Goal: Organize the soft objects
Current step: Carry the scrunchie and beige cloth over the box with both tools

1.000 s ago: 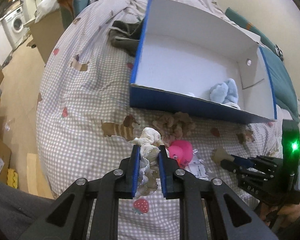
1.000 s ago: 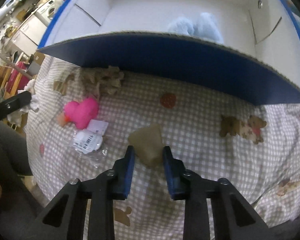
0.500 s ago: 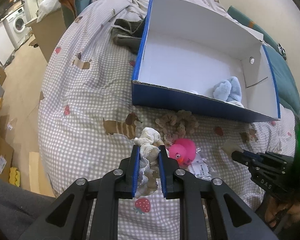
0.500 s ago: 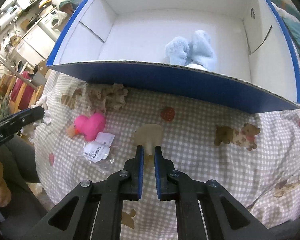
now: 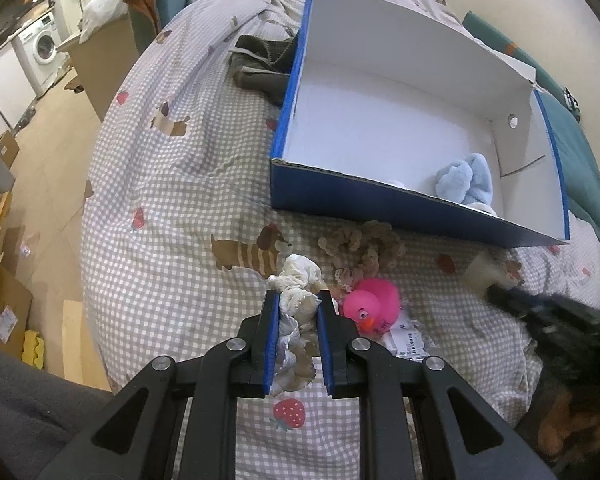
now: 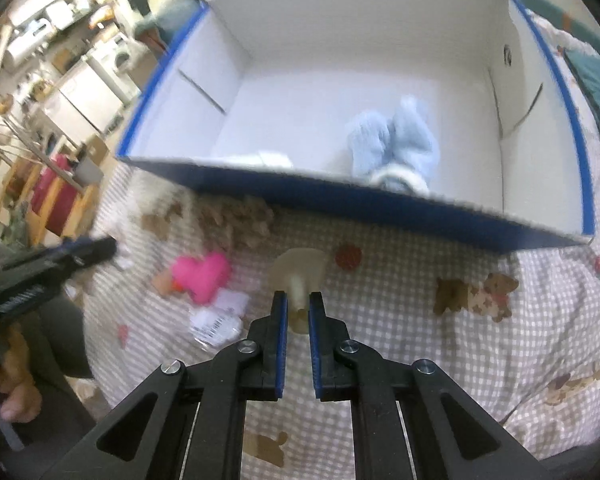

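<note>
Bed w/ checked quilt [image 5: 172, 200], dog + strawberry print: carrying everything here.

Blue box w/ white inside [image 5: 380, 128]: sitting open on quilt; pale blue fluffy item [image 5: 466, 178] lying in its near right corner. Rest of floor bare.

Brown frilly scrunchie [image 5: 364, 244]: lying on quilt just outside box's near wall.

Pink rubber duck [image 5: 374, 300]: sitting beside a clear packet w/ barcode label [image 5: 406, 338]; print too small to read.

Left gripper [image 5: 299, 320]: jaws pinched on a white crumpled fabric piece [image 5: 296, 280], holding in place low over quilt, same as a sec ago.

Right gripper [image 6: 298, 312]: a sec ago jaws were standing apart around the beige sponge piece [image 6: 298, 268]; now they're squeezed tight on its stem and it's coming up off the quilt, box opening filling the view ahead. Meaning: both hands are loaded, next looks like drop-off into box.

Writing: left tool's side carrying white lettering in right-wrist view, blurred, unreadable.
</note>
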